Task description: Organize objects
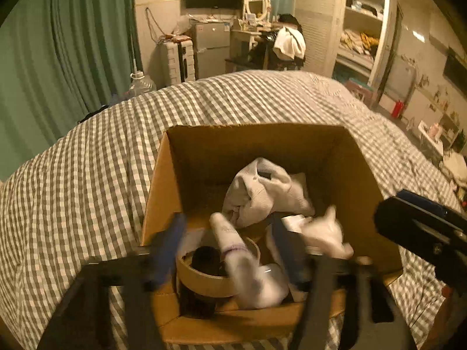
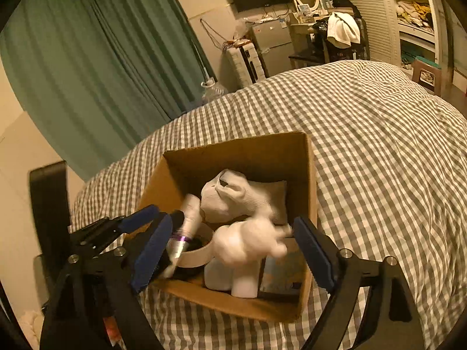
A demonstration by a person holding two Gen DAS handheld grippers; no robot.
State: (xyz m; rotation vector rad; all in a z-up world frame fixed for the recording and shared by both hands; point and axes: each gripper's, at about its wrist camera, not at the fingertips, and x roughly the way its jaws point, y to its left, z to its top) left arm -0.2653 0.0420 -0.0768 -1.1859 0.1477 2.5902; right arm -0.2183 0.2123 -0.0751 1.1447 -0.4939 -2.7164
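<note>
Cardboard box w/ white toy betw. wide-open right claw tips

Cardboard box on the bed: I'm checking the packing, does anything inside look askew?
Yes. In the cardboard box a white bottle leans tilted across the tape roll, and a white sock lies crumpled.
</note>
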